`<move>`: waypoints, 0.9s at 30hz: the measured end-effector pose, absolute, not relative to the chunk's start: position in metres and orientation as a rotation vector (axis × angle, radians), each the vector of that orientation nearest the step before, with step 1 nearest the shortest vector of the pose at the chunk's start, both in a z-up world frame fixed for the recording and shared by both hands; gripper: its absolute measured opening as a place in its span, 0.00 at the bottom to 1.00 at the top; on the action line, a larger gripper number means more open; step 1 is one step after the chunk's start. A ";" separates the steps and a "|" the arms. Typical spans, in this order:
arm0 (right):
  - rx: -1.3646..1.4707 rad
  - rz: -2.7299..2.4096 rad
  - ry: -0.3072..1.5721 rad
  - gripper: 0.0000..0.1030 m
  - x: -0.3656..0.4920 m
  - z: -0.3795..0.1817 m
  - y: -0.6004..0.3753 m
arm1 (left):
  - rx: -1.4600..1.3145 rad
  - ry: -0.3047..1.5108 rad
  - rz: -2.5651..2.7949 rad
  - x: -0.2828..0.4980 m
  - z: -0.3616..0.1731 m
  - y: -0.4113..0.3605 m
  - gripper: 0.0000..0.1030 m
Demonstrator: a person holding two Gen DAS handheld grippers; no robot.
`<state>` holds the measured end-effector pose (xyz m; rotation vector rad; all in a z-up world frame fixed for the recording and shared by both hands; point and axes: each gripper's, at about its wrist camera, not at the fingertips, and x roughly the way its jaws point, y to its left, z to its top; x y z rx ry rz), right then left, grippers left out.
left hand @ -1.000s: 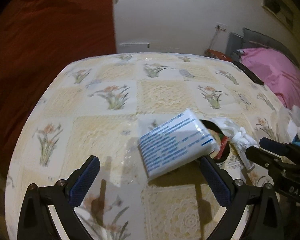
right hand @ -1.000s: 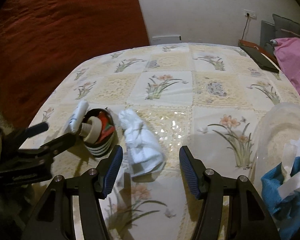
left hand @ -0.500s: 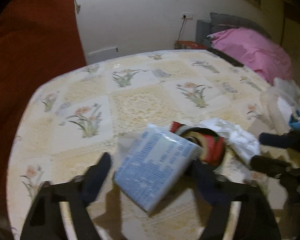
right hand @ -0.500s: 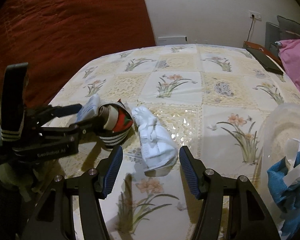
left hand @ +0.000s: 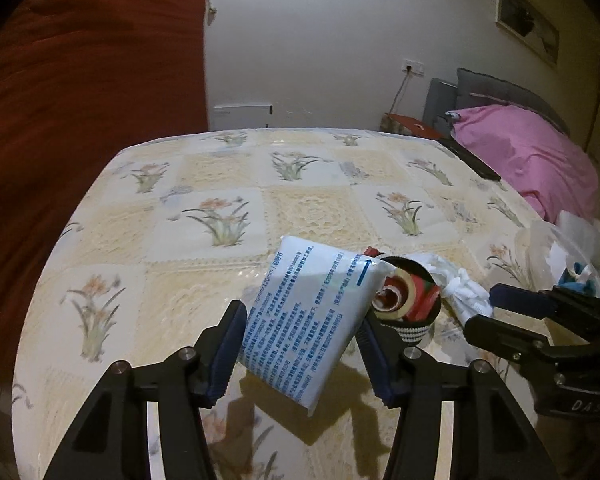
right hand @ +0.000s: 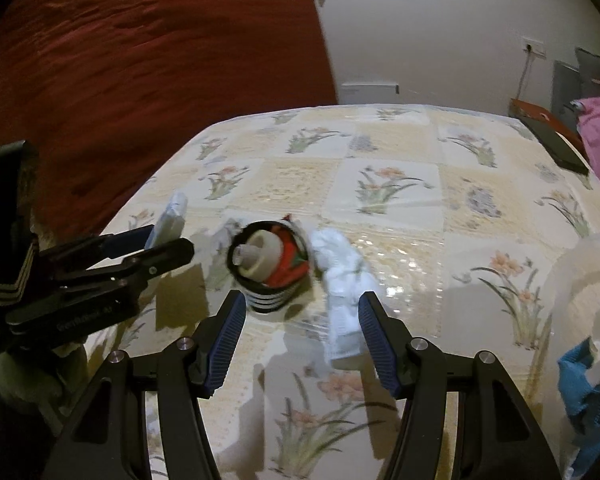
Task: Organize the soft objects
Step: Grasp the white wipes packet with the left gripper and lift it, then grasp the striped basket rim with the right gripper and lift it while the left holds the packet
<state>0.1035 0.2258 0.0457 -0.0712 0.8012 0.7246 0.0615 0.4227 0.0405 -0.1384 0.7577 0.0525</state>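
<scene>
Left wrist view: our left gripper [left hand: 302, 354] is clenched on the tissue pack [left hand: 306, 322], lifted clear of the surface [left hand: 204, 276] just left of the striped cup [right hand: 270, 270]. Our right gripper [right hand: 302, 338] hangs released, its jaws apart around the near end of the white cloth [right hand: 340, 290], which lies just right of that cup. Farther right of the cup, the clear container [right hand: 572, 276] already holds a blue cloth [right hand: 588, 376] and something white, so we judge sorting partly done; pack and white cloth remain. The pack's blue print is too small to read. Beyond the cup, only floral tablecloth.
</scene>
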 end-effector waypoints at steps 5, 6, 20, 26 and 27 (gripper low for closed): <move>-0.098 0.779 0.793 0.58 0.096 0.046 0.237 | -0.156 0.760 0.084 0.054 0.039 0.425 0.56; -0.102 0.785 0.793 0.58 0.096 0.046 0.238 | -0.159 0.761 0.088 0.053 0.039 0.425 0.56; -0.081 0.715 0.801 0.58 0.109 0.045 0.229 | -0.209 0.765 0.121 0.044 0.029 0.427 0.56; -0.095 0.747 0.782 0.58 0.102 0.049 0.240 | -0.219 0.769 0.127 0.042 0.026 0.428 0.56; -0.097 0.751 0.780 0.58 0.102 0.049 0.241 | -0.223 0.770 0.128 0.042 0.025 0.429 0.56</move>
